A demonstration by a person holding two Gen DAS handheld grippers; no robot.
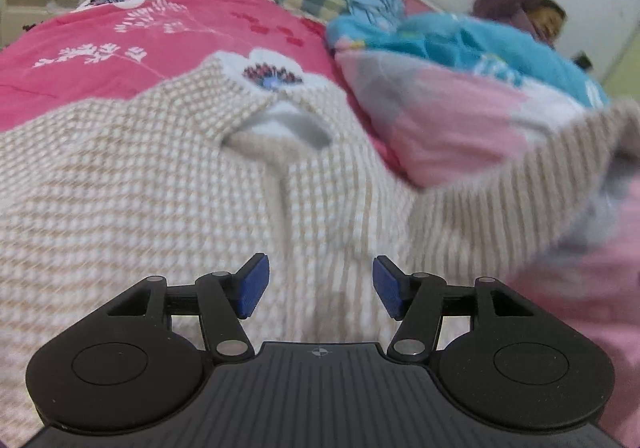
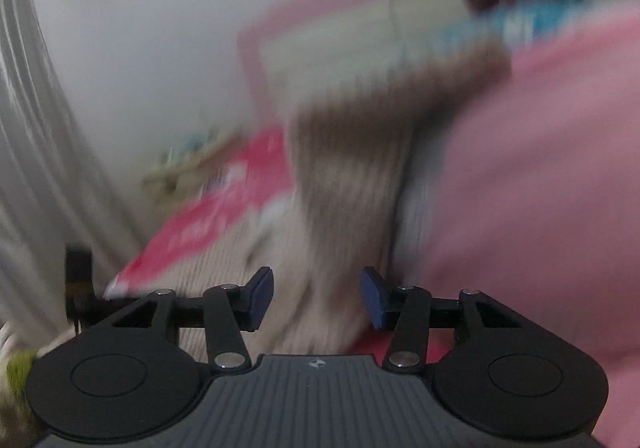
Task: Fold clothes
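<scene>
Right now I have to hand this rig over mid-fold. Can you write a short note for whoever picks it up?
Left gripper: open, nothing between the pads, above the beige knit sweater.
Right gripper: open, holding nothing; its view is badly blurred.
Sweater: spread on the pink floral bedspread, neckline away from the left gripper, one sleeve trailing right against the pink and blue bedding pile.
Done: the sweater is laid out; I can't tell whether any fold has been made.
Left: bring the sleeves in, fold the body.
</scene>
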